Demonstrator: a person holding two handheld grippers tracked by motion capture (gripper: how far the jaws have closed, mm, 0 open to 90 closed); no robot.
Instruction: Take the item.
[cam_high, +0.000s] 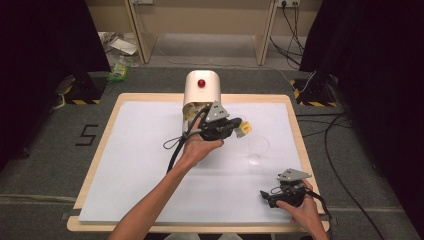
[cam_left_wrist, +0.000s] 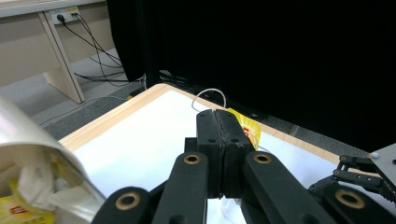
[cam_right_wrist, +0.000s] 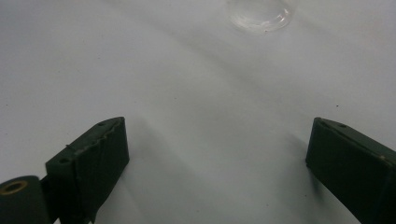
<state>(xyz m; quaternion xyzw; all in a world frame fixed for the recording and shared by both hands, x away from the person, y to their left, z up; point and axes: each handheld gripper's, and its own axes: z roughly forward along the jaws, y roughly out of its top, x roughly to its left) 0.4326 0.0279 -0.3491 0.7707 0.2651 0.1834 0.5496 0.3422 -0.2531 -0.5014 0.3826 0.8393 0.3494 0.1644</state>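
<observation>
Tea bag (cam_left_wrist: 247, 130), yellow, pinched at the tip of the left gripper (cam_high: 239, 123), jaws clenched flat together on it. Hanging above the white sheet (cam_high: 150, 165), just in front of the mouth of the cream canister (cam_high: 201, 92) and a little short of the clear glass (cam_high: 258, 149). A loop of white string (cam_left_wrist: 211, 93) curling up behind the jaws in the left gripper view.

Probably on its way to the glass. Risks from here:
- a thin hold, perhaps on little more than an edge or the string, so liable to slip out with a quick swing;
- a snag of the loose string on the jaws at release, leaving the bag dangling beside the rim instead of inside;
- a knock against the glass on a low approach, enough to tip something so light and empty.

Right gripper (cam_high: 265, 196) resting low at the near right corner of the desk (cam_high: 125, 97), jaws released and spread wide, nothing between them, pointed toward the glass but well apart from it. More packets crammed in the canister's open mouth, near the left hand. Nothing lying between bag and glass.
</observation>
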